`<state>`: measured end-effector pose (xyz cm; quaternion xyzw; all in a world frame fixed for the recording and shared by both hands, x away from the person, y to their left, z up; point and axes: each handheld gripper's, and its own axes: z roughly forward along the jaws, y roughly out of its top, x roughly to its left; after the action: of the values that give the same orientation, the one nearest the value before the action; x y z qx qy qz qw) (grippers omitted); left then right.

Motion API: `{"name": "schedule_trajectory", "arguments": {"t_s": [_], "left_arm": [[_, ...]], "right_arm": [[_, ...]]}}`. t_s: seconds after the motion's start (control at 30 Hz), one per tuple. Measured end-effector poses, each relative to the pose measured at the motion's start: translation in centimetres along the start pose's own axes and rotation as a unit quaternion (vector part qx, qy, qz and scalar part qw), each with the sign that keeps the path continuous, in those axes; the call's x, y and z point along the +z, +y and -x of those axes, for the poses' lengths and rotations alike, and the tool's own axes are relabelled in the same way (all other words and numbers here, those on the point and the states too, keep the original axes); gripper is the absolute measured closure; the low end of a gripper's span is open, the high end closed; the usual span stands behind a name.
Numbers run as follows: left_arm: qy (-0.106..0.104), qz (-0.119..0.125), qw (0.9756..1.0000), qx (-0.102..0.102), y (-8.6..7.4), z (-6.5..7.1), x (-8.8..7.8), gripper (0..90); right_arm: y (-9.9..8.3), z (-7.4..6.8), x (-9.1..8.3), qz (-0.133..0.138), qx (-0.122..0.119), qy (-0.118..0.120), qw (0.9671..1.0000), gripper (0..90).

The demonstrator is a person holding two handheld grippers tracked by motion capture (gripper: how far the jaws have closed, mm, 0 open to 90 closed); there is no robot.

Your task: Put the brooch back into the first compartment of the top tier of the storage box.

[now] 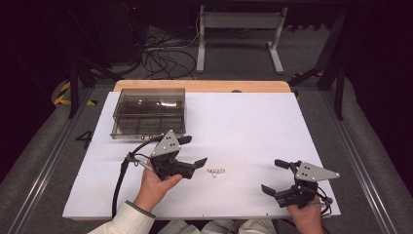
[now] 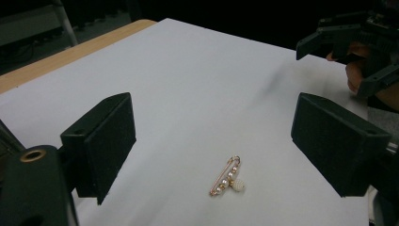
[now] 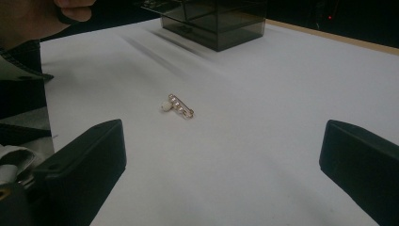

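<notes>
The left gripper (image 1: 194, 151), jaws spread wide, hovers beside the untouched pearl brooch pin (image 1: 215, 171); the right gripper (image 1: 275, 177) waits equally wide, so pickup remains.

Small gold pin brooch (image 2: 227, 178) with row of pearls and one larger beaded ball; lies flat on white, lower centre of left gripper view.

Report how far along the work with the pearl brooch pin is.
Done: nothing yet; the pearl brooch pin lies loose on the white table sheet. In hand: the left gripper points at it, jaws open. Left: grasping it and moving it, perhaps to the smoked plastic box.
</notes>
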<state>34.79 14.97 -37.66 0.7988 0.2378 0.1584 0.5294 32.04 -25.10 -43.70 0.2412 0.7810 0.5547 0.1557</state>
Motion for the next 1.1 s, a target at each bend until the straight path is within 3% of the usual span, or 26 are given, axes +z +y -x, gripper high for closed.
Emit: {"name": "schedule_trajectory", "arguments": {"t_s": [0.23, 0.43, 0.6, 0.87, 1.1], "left_arm": [[-0.006, 0.0, 0.9999, 0.008, 0.2, 0.3, 0.4, 19.5], [-0.008, -0.018, 0.9992, 0.034, 0.1, 0.5, 1.2, 24.8], [-0.017, -0.034, 0.9985, 0.039, -0.2, 0.6, 2.1, 30.0], [-0.038, -0.075, 0.9956, 0.041, -0.5, 0.9, 4.1, 34.9], [-0.057, -0.119, 0.9907, 0.035, -1.0, 1.2, 6.3, 37.1]], "right_arm": [[0.0, 0.0, 0.0, 0.0, -0.001, 0.001, 1.0, 1.6], [0.0, 0.0, 0.1, 0.0, -0.001, 0.002, 1.0, 1.7], [0.0, 0.0, 0.1, -0.001, -0.001, 0.004, 1.0, 1.7], [0.0, 0.0, 0.1, -0.002, -0.002, 0.004, 1.0, 1.7], [0.0, 0.0, 0.2, -0.002, 0.0, 0.007, 1.0, 1.7]]}}
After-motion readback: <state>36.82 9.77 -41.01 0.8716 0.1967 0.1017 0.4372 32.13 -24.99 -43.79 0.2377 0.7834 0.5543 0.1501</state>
